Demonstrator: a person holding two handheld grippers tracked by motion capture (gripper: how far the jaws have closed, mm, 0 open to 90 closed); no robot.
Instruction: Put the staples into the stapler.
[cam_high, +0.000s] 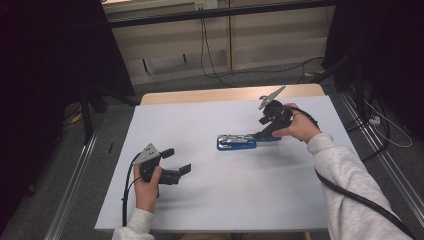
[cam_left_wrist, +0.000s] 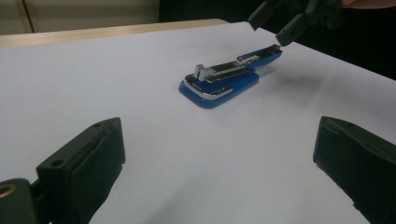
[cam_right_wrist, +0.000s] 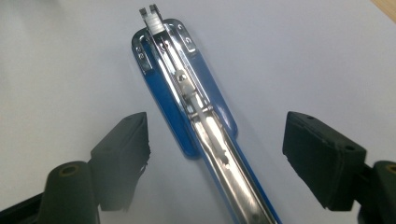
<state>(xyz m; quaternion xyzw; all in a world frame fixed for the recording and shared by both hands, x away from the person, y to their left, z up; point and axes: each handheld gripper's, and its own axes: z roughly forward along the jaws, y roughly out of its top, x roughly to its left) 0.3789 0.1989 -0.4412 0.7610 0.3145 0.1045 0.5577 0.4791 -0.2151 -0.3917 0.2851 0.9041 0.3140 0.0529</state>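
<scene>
Stapler (cam_right_wrist: 196, 116) lies between wide-open right tool (cam_right_wrist: 217, 158).

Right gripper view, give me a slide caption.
Open right gripper poised over a blue stapler lying on the white table.

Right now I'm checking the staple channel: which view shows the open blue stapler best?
The right gripper view: the stapler lies close below, its metal channel exposed lengthwise. The left gripper view shows it side-on, farther off; the high view shows it small at mid-table.

A blue-and-chrome stapler (cam_high: 240, 142) lies flat, opened out, on the white table (cam_high: 210, 195).
</scene>
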